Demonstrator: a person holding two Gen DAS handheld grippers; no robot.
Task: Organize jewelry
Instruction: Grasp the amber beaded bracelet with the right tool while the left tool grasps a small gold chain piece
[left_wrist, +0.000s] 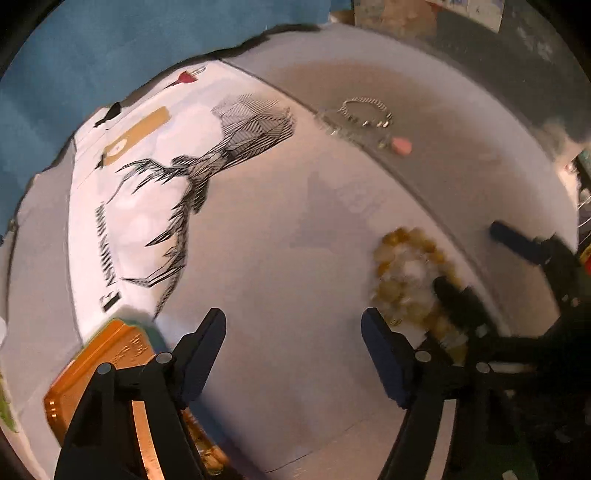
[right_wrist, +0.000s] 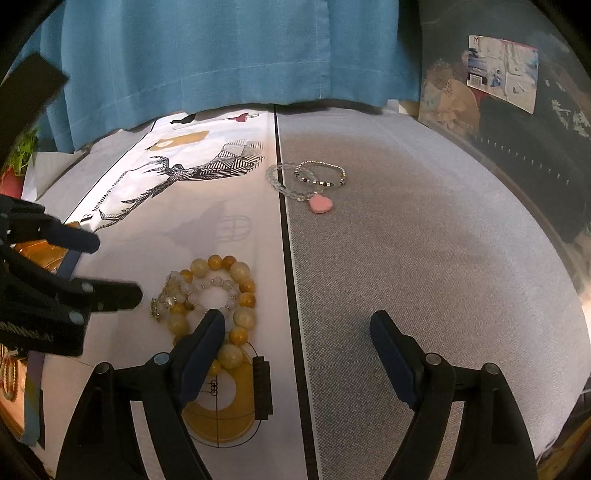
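A pile of yellow and white bead bracelets (right_wrist: 216, 299) lies on the white printed mat (right_wrist: 207, 221); it shows blurred in the left wrist view (left_wrist: 410, 280). A clear bead bracelet (right_wrist: 280, 181), a silver bead bracelet (right_wrist: 321, 173) and a pink heart charm (right_wrist: 320, 204) lie farther back on the grey mat (right_wrist: 424, 258). My right gripper (right_wrist: 297, 326) is open and empty, its left finger just over the yellow beads. My left gripper (left_wrist: 293, 328) is open and empty over the white mat; in the right wrist view (right_wrist: 110, 266) it is left of the beads.
An orange-gold box (left_wrist: 107, 365) sits at the left beside my left gripper. A blue curtain (right_wrist: 221, 51) hangs behind the table. A dark bin with a label (right_wrist: 502, 74) stands at the back right. A black clip (right_wrist: 263, 387) lies on the yellow ring print.
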